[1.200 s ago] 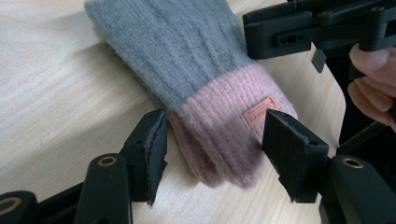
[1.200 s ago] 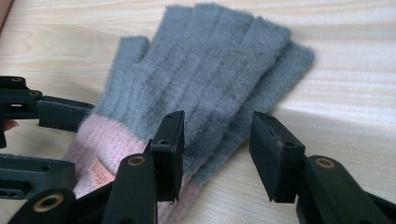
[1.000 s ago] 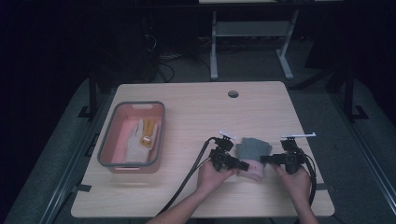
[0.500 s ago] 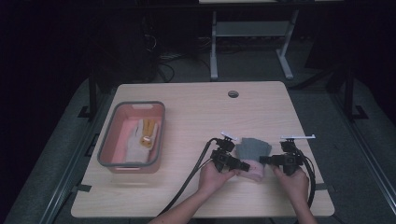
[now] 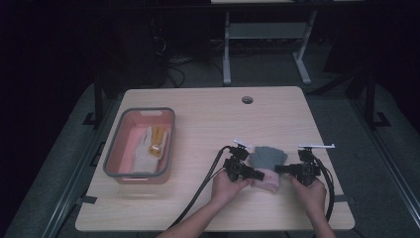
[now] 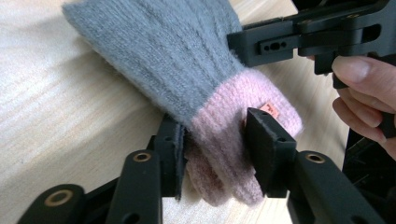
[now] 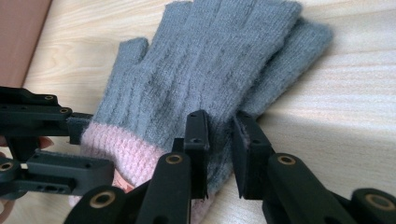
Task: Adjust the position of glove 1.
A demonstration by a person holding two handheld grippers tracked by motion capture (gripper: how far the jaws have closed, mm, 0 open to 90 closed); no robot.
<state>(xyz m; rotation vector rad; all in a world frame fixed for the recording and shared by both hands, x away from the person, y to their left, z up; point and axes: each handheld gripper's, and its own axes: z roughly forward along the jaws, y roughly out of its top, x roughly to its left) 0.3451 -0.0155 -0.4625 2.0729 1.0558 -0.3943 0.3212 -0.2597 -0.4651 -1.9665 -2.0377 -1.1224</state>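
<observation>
Between the tongs: a grey knitted glove [image 5: 267, 157] with a pink cuff [image 6: 243, 135] lies flat on the bench [image 5: 208, 119].
Left tongs [image 6: 212, 149]: have just been closing, now clamped on the pink cuff.
Right tongs [image 7: 219, 140]: have just been closing, now pinching the grey edge of the glove beside the cuff.
Handling: I judge it light, soft and floppy, not fragile; the ribbed cuff is the thickest and firmest place to hold.
Surface: pale wood, smooth.
Left of the tongs: a pink bin [image 5: 141, 144] with another glove [image 5: 151, 144].
Room: dark around.
</observation>
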